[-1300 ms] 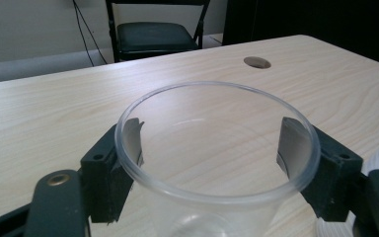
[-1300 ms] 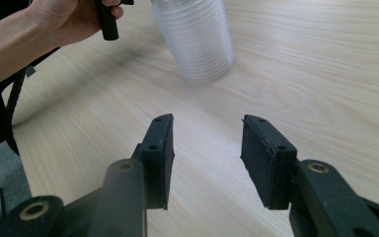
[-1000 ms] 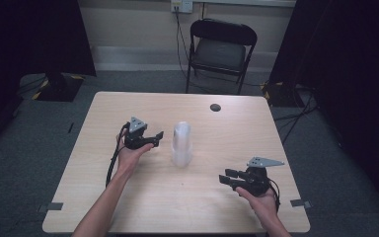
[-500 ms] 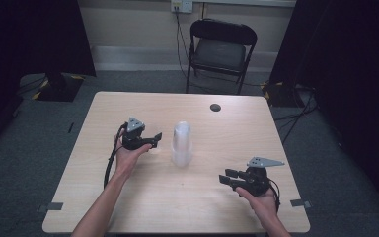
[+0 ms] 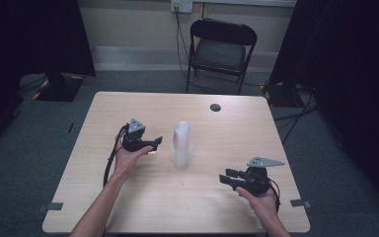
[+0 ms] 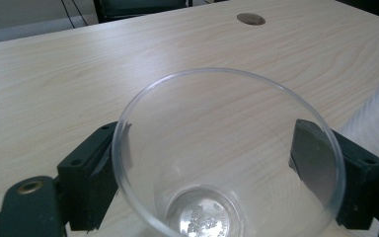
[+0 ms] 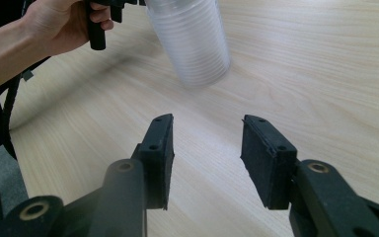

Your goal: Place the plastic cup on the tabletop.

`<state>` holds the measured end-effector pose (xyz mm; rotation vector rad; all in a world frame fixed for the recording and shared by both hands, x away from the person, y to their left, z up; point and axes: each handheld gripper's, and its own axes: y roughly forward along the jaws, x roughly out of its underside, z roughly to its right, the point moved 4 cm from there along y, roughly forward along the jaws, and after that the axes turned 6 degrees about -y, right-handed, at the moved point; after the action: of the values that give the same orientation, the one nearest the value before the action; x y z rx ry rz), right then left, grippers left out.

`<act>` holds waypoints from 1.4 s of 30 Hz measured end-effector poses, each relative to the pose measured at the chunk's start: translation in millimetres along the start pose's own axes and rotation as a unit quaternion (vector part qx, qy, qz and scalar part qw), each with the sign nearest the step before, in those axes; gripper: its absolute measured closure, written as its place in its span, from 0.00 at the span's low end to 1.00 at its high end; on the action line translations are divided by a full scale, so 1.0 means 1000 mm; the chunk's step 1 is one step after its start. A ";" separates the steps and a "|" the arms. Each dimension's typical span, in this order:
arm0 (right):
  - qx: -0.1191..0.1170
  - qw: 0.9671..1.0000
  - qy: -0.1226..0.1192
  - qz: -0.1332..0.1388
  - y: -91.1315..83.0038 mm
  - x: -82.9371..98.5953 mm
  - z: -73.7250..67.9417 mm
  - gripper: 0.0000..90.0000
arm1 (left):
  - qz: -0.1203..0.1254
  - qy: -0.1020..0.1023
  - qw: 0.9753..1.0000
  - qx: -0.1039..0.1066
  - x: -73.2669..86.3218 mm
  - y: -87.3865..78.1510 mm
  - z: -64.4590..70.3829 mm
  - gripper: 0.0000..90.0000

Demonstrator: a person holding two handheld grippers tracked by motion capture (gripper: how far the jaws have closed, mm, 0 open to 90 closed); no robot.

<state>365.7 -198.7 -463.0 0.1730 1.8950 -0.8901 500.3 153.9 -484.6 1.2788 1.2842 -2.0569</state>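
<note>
A light wood-grain tabletop point(image 5: 143, 202) fills the middle of the scene, and near its far edge, right of centre, sits a small dark round disc point(image 5: 215, 107). Beyond the far edge stands a black folding chair point(image 5: 221, 48), facing the tabletop, with its back toward a pale wall point(image 5: 133, 24). A wall socket point(image 5: 181, 5) sits high on that wall, and a cable point(image 5: 179, 34) drops from it to the floor. The floor is grey carpet point(image 5: 24, 148). Black curtains point(image 5: 34, 34) hang at the far left and along the right side. Cables point(image 5: 296, 116) trail over the carpet at the right, and tape marks point(image 5: 55, 206) lie by the near corners.
</note>
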 end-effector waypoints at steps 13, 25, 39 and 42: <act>0.001 1.000 -0.002 0.002 -0.001 -0.001 0.002 0.63 | -0.012 -0.011 1.000 -0.001 0.015 -0.015 -0.003 0.17; 0.009 1.000 0.001 0.004 -0.002 -0.001 0.004 0.62 | -0.021 -0.020 1.000 0.001 0.016 -0.045 -0.002 0.18; 0.028 1.000 0.006 0.009 -0.008 0.002 0.013 0.62 | -0.024 -0.013 0.999 -0.023 0.021 -0.084 0.003 0.19; 0.034 0.999 0.009 0.012 -0.010 0.002 0.017 0.62 | -0.041 -0.015 0.999 -0.027 0.025 -0.090 0.004 0.19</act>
<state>371.7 -217.2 -463.8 0.2448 1.8779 -0.9397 421.3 198.3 -460.9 1.1866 1.3911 -2.0723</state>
